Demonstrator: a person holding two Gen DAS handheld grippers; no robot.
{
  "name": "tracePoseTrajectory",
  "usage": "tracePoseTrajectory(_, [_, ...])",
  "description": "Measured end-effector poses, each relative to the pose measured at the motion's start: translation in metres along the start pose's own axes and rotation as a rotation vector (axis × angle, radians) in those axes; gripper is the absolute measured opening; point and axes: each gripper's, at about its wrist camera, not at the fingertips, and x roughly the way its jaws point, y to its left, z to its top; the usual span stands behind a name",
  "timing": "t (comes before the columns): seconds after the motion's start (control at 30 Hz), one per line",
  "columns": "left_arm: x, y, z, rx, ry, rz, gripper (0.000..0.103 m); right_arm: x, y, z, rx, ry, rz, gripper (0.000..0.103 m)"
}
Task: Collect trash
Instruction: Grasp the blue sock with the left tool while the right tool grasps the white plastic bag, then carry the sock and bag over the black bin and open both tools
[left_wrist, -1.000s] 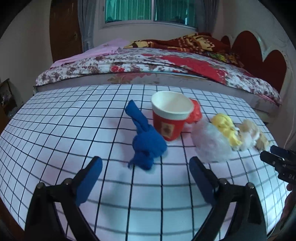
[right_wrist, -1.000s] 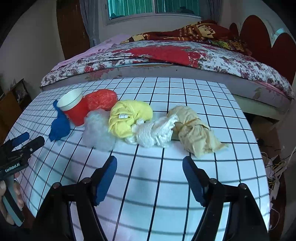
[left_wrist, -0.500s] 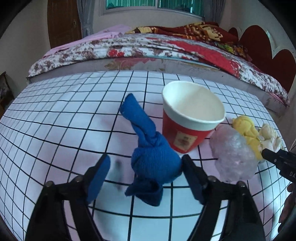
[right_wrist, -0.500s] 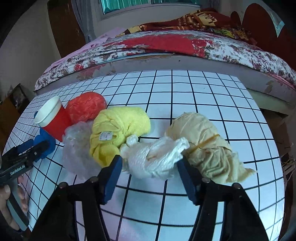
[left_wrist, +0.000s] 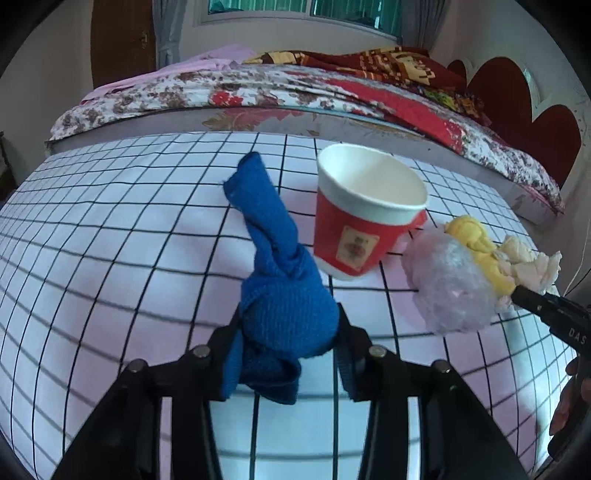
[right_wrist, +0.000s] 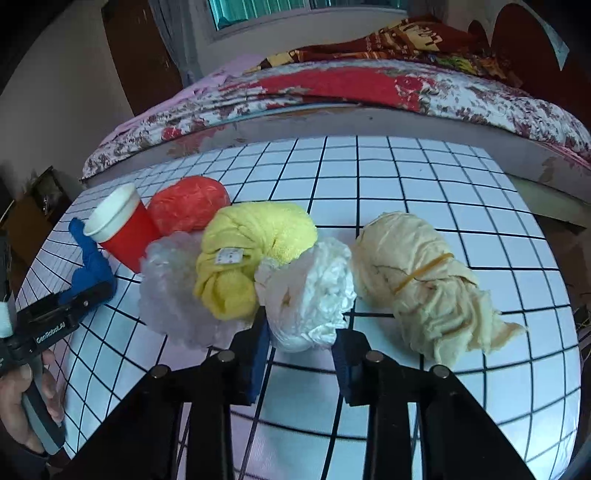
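Counter (right_wrist: 424, 173): grid-patterned top with the bed behind it; all the trash sits in one row across it, so I lift straight up to keep from dragging neighbours along
Cream cloth bundle (right_wrist: 424, 280): largest lump, rubber-banded, just right of my right claw and not gripped; I steer clear of its loose tail
Yellow cloth (right_wrist: 251, 254): leaning against the white bag on its left, so I expect it to shift as the bag rises
Clear plastic wad (right_wrist: 173, 291): beside the yellow cloth, untouched
Red paper cup (left_wrist: 364, 218): upright, open, looks empty, just right of the blue cloth; likely where the trash goes, and light enough to tip, so I go gently
Orange bag (right_wrist: 188, 206): behind the cup, left alone
Blue knotted cloth (left_wrist: 284, 302): on the counter, left claw (left_wrist: 290, 354) pinching its fat knot; I squeeze at the knot, not the tail
White crumpled bag (right_wrist: 306, 299): right claw (right_wrist: 301, 354) closed in on its near end; soft and springy, so I want a firm bite before lifting
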Motion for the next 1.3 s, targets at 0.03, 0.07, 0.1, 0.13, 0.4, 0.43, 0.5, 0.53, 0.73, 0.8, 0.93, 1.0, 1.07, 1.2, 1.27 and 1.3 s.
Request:
tracePoseTrajectory(0.03, [-0.007,-0.001,-0.004,0.005,-0.010,0.001,0.043,-0.005,0.000,-0.002,0.003,-0.009,-0.001,0.033])
tracePoseTrajectory(0.07, [-0.009,-0.001,-0.005,0.008,-0.014,0.003,0.043,-0.010,0.000,-0.003,0.004,-0.018,-0.004,0.033])
tracePoseTrajectory(0.1, [-0.017,-0.002,-0.009,0.014,-0.025,0.000,0.043,-0.015,0.000,-0.005,0.005,-0.027,-0.006,0.033])
tracePoseTrajectory(0.13, [-0.023,-0.003,-0.012,0.015,-0.034,-0.004,0.043,-0.022,0.000,-0.007,0.008,-0.037,-0.007,0.033])
tracePoseTrajectory(0.4, [-0.073,-0.018,-0.030,0.047,-0.093,-0.022,0.043,-0.081,0.003,-0.026,0.008,-0.103,-0.015,0.033])
tracePoseTrajectory(0.43, [-0.079,-0.022,-0.033,0.060,-0.099,-0.022,0.043,-0.089,0.004,-0.031,0.010,-0.111,-0.014,0.033])
tracePoseTrajectory(0.5, [-0.089,-0.029,-0.039,0.077,-0.104,-0.030,0.043,-0.104,0.005,-0.039,0.011,-0.125,-0.017,0.033])
tracePoseTrajectory(0.53, [-0.094,-0.034,-0.043,0.087,-0.106,-0.035,0.043,-0.112,0.006,-0.044,0.011,-0.133,-0.019,0.033])
tracePoseTrajectory(0.73, [-0.126,-0.058,-0.065,0.131,-0.123,-0.064,0.043,-0.155,0.003,-0.073,0.051,-0.168,-0.021,0.033])
tracePoseTrajectory(0.8, [-0.134,-0.067,-0.070,0.148,-0.127,-0.077,0.043,-0.166,0.001,-0.081,0.062,-0.176,-0.022,0.033])
tracePoseTrajectory(0.93, [-0.150,-0.087,-0.080,0.179,-0.138,-0.109,0.043,-0.190,-0.002,-0.095,0.074,-0.191,-0.031,0.033])
tracePoseTrajectory(1.0, [-0.157,-0.097,-0.084,0.194,-0.144,-0.127,0.043,-0.201,-0.005,-0.100,0.077,-0.200,-0.038,0.033])
tracePoseTrajectory(1.07, [-0.164,-0.107,-0.089,0.211,-0.149,-0.144,0.043,-0.212,-0.008,-0.107,0.081,-0.209,-0.045,0.033])
tracePoseTrajectory(1.2, [-0.174,-0.133,-0.099,0.257,-0.153,-0.183,0.043,-0.232,-0.019,-0.120,0.095,-0.224,-0.066,0.033])
tracePoseTrajectory(1.27, [-0.177,-0.145,-0.103,0.279,-0.153,-0.202,0.043,-0.240,-0.025,-0.127,0.104,-0.230,-0.075,0.033])
tracePoseTrajectory(1.3, [-0.179,-0.149,-0.106,0.288,-0.154,-0.207,0.043,-0.242,-0.028,-0.129,0.108,-0.232,-0.081,0.033])
